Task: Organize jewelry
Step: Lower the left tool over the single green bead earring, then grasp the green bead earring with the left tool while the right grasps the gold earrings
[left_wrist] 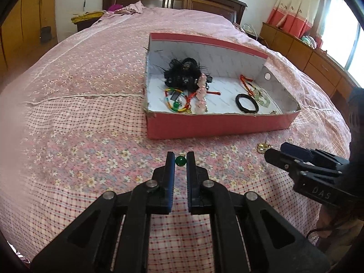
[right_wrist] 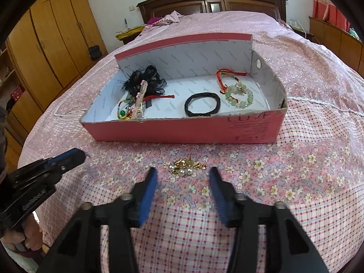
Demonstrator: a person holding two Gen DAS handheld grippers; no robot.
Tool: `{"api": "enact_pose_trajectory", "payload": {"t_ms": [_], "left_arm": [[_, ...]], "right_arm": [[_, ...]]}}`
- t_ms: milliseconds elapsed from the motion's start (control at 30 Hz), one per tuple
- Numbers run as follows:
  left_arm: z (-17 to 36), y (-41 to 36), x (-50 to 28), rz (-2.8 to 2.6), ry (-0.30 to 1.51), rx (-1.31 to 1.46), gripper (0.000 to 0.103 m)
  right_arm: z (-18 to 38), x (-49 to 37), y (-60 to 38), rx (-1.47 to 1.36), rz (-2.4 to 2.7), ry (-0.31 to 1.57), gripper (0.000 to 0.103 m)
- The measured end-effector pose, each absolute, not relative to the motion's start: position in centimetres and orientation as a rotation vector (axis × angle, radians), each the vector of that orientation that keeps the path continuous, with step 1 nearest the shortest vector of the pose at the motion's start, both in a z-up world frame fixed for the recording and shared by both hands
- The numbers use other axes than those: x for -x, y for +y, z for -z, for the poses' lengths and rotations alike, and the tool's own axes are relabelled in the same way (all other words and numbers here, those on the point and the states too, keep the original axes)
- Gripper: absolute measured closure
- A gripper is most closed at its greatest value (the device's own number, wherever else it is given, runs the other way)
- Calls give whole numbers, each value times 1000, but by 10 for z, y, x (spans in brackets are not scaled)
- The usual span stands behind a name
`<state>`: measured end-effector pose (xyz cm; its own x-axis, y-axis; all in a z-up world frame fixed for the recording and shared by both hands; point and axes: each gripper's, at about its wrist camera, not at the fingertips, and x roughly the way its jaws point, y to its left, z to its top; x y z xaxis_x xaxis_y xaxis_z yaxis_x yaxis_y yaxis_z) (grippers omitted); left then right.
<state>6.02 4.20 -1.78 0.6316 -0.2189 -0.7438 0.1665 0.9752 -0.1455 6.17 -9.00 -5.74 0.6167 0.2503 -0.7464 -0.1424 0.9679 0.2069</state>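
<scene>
Jewelry sits mostly inside the pink cardboard box on the bed: a black hair band, a pale green bead bracelet and a black feathery hairpiece, probably gathered there to be kept together. The left gripper is clamped on a small green bead, seemingly to carry it over. The right gripper stands with its jaws apart and nothing between them, just short of a gold and pearl brooch lying on the floral bedspread. Behind are a dark wooden headboard and wooden wardrobes.
</scene>
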Motion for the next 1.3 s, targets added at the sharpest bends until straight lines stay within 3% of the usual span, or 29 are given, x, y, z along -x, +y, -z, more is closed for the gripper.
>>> {"api": "enact_pose_trajectory", "payload": {"t_ms": [333,400,533,633,1300], "left_arm": [[20,45,-62,220,863,67,102],[20,45,-63,218,863,66,102],[20,45,-64,214,864,65,102],[20,44,-64,215,863,64,102],[-7,38,-61,225,818,73,102]], "right_arm": [[74,-74,-70,-48,-226,873,47],[75,-75,-69,-44,-228,867,52],[75,-75,-72,-41,-226,860,78],[75,-75,-76,-55,-227,857,84],[40,-45,-89,-86,-299,777,84]]}}
